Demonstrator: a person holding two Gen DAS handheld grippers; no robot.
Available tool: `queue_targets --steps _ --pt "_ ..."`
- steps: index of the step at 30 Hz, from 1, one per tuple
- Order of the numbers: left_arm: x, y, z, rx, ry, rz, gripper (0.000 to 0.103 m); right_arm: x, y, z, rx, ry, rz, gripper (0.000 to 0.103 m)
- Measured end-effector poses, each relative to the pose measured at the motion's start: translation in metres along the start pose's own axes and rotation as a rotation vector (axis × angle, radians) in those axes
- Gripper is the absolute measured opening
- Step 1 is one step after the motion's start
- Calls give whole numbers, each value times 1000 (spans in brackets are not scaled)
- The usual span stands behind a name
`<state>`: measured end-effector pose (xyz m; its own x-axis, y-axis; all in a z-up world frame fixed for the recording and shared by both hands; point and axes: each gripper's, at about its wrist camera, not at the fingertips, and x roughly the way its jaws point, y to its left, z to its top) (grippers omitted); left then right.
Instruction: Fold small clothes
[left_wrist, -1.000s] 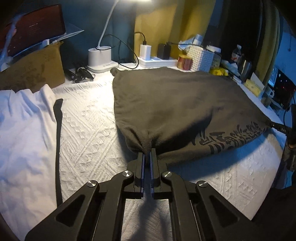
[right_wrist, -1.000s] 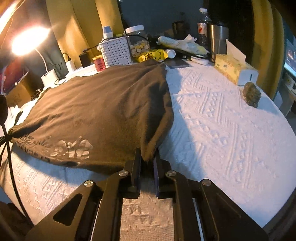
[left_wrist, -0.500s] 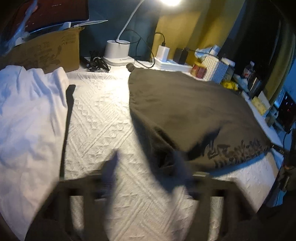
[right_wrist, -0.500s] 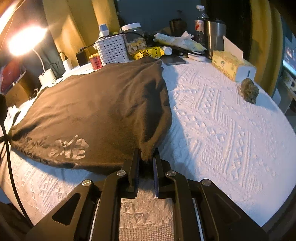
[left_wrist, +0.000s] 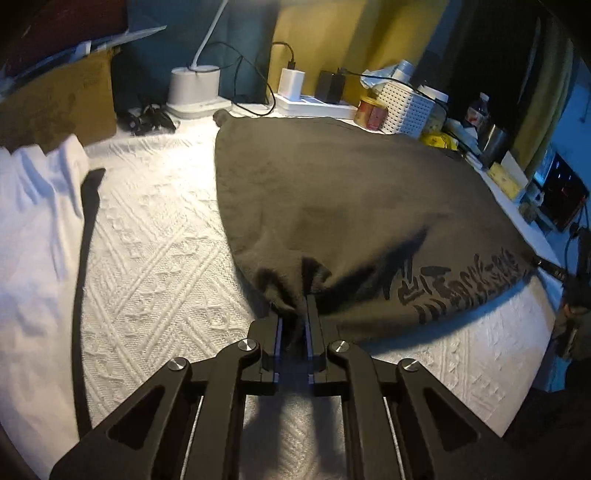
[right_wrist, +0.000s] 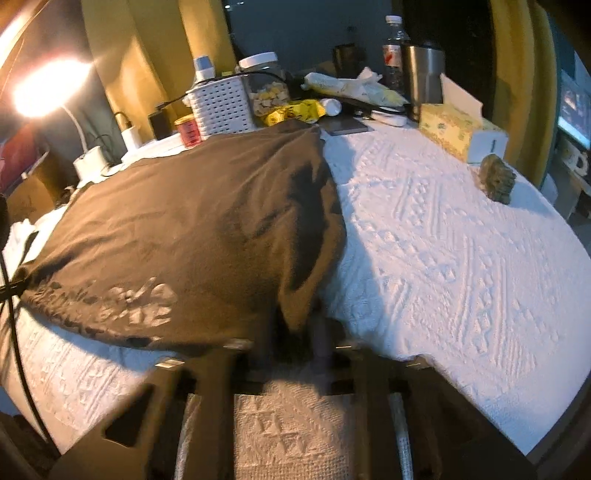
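A dark brown T-shirt (left_wrist: 351, 192) with a printed design lies spread on the white textured cover (left_wrist: 155, 240). My left gripper (left_wrist: 295, 306) is at the shirt's near left edge. Its jaws are closing tight on a bunched fold of the fabric, which sits pinched between the pads. In the right wrist view the same T-shirt (right_wrist: 184, 221) runs away to the left. My right gripper (right_wrist: 295, 325) is blurred there. Its jaws are closing on the shirt's near right corner, with cloth caught between them.
A crumpled white garment (left_wrist: 33, 229) and a black strap (left_wrist: 86, 229) lie at the left. A lamp base (left_wrist: 194, 88), chargers and a white basket (left_wrist: 406, 107) line the back. A tissue box (right_wrist: 454, 129) and a small brown object (right_wrist: 496, 181) sit at the right.
My left gripper opened, let go of the shirt's edge, then shut again on a bunched fold of it. My right gripper kept its hold on the corner.
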<state>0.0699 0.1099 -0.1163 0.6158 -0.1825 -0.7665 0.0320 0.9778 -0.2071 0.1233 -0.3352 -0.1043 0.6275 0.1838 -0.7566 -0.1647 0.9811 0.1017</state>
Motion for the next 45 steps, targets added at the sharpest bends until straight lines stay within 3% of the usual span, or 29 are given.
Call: queue_targets --steps 13,36,41,43,45 --pt "-34 -15 -16 23 -13 -31 6 -35 1 -5 -72 -14 -39 10" --pt "-51 -33 -66 40 72 -52 7 -62 -8 -52 -58 18 -76 10" --pt "-53 -28 -66 21 89 -35 15 -63 -10 -54 -46 17 -82 10" --pt "-54 -26 -65 5 87 -7 30 -64 -13 -54 -32 19 -71 10" --pt "-57 -24 -63 -8 83 16 37 -65 -13 -54 -33 24 -71 12"
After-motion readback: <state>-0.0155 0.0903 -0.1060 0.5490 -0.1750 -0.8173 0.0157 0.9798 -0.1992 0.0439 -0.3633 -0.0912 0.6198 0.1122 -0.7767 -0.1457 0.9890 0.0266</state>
